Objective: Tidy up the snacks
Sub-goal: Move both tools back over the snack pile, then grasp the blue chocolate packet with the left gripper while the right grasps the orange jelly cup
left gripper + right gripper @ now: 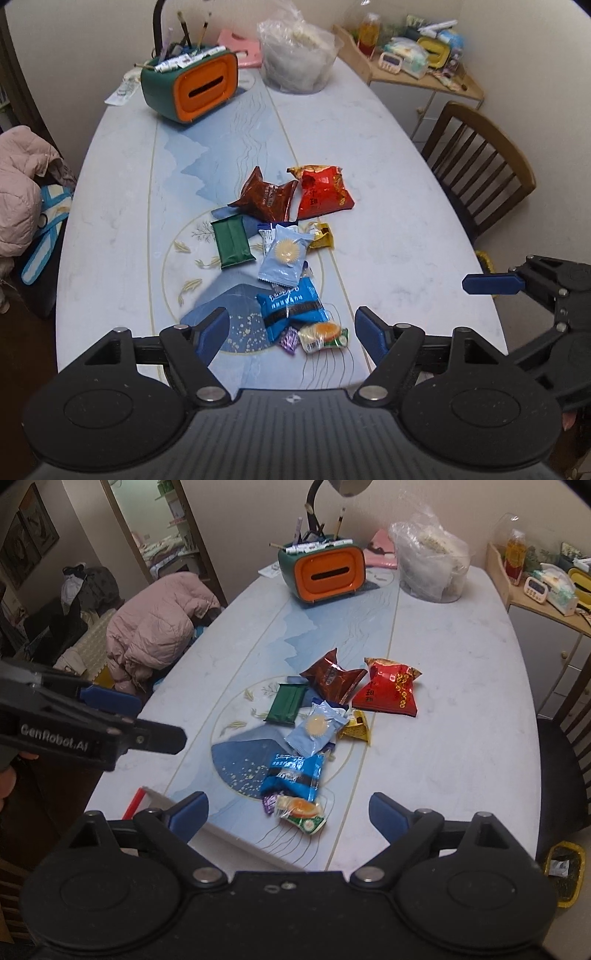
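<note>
Worktop (369, 155): pale blue, printed pattern, fills both views. Snacks lie in a loose cluster near its middle and toward the near edge.

Chair (484, 162) at the right edge. Pink jacket (155, 627) heaped off the left edge. Orange-fronted box (199, 88) at the far end, pens standing in its top; clear bag (299, 55) just beside it on the right.

Left tongs (291, 334) spread wide, nothing between the pads, hanging over the near end of the cluster. Right tongs (286, 814) likewise spread and empty, over the same near end. No snack touched by either.

Snacks, far to near:
- Red bag (323, 192), far right of the group.
- Brown bag (266, 197), touching the red one on its left.
- Green pack (232, 242), left side, lying flat.
- Blue pack (291, 306), near end.
- Pale blue pack (282, 256), centre, overlapping the blue pack's far end.
- Clear pack (323, 334) with orange contents, nearest the edge, against the blue pack.
- Gold sweet (321, 236), right of the pale blue pack.
- Purple sweet (289, 339), tucked between blue pack and clear pack.
</note>
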Demonstrator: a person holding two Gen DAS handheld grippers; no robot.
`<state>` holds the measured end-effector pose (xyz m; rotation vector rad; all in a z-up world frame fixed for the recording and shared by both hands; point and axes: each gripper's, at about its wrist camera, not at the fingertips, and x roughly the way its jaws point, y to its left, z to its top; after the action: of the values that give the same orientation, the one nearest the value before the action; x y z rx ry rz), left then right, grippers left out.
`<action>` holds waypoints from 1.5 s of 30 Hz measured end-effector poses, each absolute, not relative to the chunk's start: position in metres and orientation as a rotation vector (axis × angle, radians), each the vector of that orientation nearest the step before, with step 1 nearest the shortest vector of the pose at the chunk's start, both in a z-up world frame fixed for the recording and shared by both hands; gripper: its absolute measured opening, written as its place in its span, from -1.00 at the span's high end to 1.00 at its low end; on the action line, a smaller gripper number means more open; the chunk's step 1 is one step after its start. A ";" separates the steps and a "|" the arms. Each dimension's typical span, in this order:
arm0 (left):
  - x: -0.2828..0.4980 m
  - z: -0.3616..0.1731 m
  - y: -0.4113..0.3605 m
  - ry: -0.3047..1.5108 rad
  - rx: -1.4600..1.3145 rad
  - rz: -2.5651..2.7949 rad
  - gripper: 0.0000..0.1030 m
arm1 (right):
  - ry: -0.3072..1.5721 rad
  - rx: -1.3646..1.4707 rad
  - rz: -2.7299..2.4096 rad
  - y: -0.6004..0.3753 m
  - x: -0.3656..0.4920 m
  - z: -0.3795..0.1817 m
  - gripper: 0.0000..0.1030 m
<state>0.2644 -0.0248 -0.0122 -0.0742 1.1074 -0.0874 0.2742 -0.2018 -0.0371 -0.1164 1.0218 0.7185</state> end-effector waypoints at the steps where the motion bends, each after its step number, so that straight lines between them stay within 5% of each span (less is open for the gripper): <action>1: 0.272 -0.016 -0.026 1.126 -0.073 -0.095 -0.45 | 1.032 -0.117 0.725 -0.200 0.280 -0.040 -0.82; 26: 0.392 -0.193 -0.016 1.579 -0.259 -0.065 -0.45 | 1.387 -0.106 0.822 -0.150 0.351 -0.166 -0.70; 45: 0.414 -0.240 -0.017 1.732 -0.338 -0.053 -0.45 | 1.482 -0.191 0.863 -0.124 0.360 -0.206 -0.41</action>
<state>0.4137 -0.0169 -0.2404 -0.3380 1.7317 -0.0525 0.3596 -0.1241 -0.2057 -0.1908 1.4823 0.8625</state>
